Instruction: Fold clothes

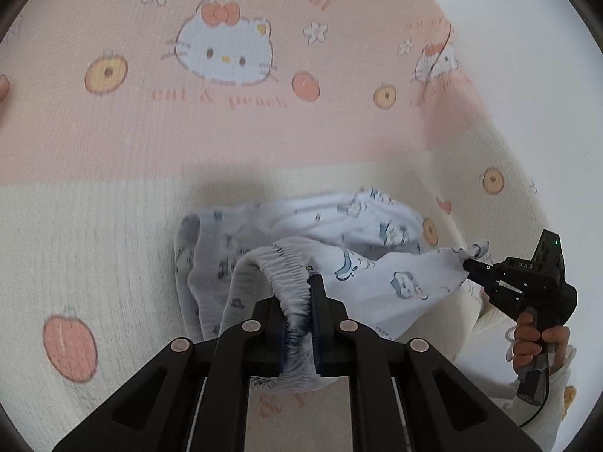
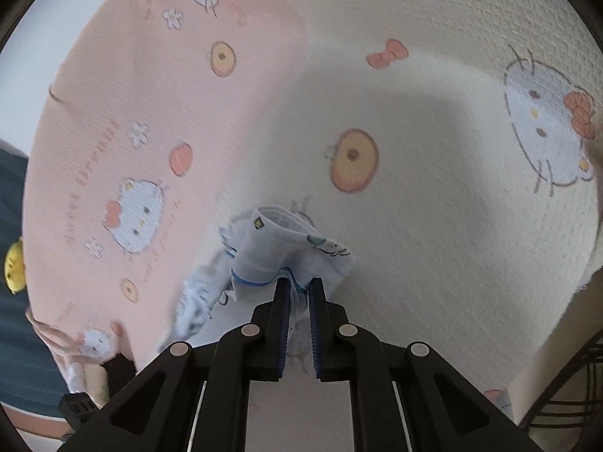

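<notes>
A small white garment (image 1: pixel 339 233) with blue cartoon prints and a gathered elastic waistband hangs above a pink and cream cartoon-cat blanket (image 1: pixel 233 128). My left gripper (image 1: pixel 299 301) is shut on the elastic waistband. In the left wrist view my right gripper (image 1: pixel 469 264) pinches the garment's far right corner, held by a person's hand (image 1: pixel 539 339); the cloth stretches between the two grippers. In the right wrist view my right gripper (image 2: pixel 299 293) is shut on a bunched corner of the same garment (image 2: pixel 275 256), which droops to the left.
The blanket (image 2: pixel 433 188) covers the whole surface, with its edge at the right of the left wrist view. A dark blue cushion or cover (image 2: pixel 15 301) and a small yellow toy (image 2: pixel 15 265) lie at the left. A dark wire rack (image 2: pixel 565 388) stands at the lower right.
</notes>
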Demonstrator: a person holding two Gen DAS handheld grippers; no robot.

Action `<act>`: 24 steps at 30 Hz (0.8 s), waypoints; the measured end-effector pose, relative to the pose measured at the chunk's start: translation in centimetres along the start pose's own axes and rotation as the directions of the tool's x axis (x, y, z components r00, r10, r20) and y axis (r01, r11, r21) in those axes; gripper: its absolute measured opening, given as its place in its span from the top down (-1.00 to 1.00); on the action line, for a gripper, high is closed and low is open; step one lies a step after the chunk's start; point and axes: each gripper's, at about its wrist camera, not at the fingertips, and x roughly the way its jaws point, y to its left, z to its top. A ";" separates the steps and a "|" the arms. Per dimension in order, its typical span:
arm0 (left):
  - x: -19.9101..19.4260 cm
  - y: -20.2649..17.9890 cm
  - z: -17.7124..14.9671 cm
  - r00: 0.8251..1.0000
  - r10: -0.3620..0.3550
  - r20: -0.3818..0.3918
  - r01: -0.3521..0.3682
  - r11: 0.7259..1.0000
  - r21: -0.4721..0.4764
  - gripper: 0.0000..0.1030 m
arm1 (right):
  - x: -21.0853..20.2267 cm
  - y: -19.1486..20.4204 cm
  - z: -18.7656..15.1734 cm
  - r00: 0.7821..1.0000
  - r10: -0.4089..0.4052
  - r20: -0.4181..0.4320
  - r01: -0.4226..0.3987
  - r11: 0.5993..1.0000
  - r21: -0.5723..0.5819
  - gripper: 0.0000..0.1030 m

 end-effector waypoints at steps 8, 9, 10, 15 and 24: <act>0.6 -0.4 -2.7 0.998 0.011 -0.054 -0.009 0.999 0.038 0.84 | 1.0 -2.1 -1.7 0.995 -0.062 -0.079 0.059 0.998 -0.037 0.83; 0.7 -0.4 -3.1 0.998 0.015 -0.060 -0.012 0.999 0.045 0.84 | 1.1 -2.3 -1.7 0.994 -0.066 -0.085 0.063 0.997 -0.038 0.83; 0.7 -0.4 -3.4 0.998 0.022 -0.065 -0.019 0.998 0.053 0.84 | 1.1 -2.5 -1.8 0.993 -0.075 -0.087 0.072 0.997 -0.041 0.83; 0.3 -0.2 -4.6 0.998 0.011 -0.063 -0.007 0.998 0.059 0.84 | 0.9 -3.0 -2.2 0.991 -0.105 -0.084 0.101 0.994 -0.051 0.83; -1.5 -0.8 -4.3 0.998 -0.041 -0.039 0.043 0.998 0.039 0.70 | 0.1 -3.4 -2.6 0.995 -0.062 -0.079 0.061 0.998 -0.020 0.38</act>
